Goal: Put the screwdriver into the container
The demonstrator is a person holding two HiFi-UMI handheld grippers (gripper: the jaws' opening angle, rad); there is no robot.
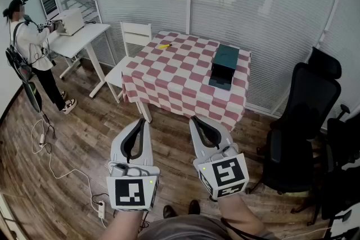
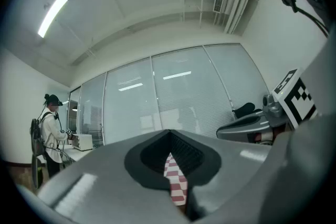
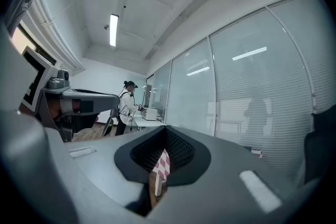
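A small yellow screwdriver (image 1: pixel 163 46) lies at the far left corner of the red-and-white checked table (image 1: pixel 180 73). On the table's right side stands a dark green container (image 1: pixel 224 66). Both grippers hang low over the wooden floor, well short of the table. My left gripper (image 1: pixel 142 121) is shut with nothing in it, and so is my right gripper (image 1: pixel 194 119). In the left gripper view the left gripper (image 2: pixel 170 165) shows only a slit of checked cloth between its jaws. The right gripper view shows the right gripper (image 3: pixel 160 165) the same way.
A person (image 1: pixel 31 48) stands at a white desk (image 1: pixel 79 37) at the far left. A white chair (image 1: pixel 135 36) sits at the table's left. Black office chairs (image 1: pixel 301 121) crowd the right. A cable and power strip (image 1: pixel 101 209) lie on the floor at the lower left.
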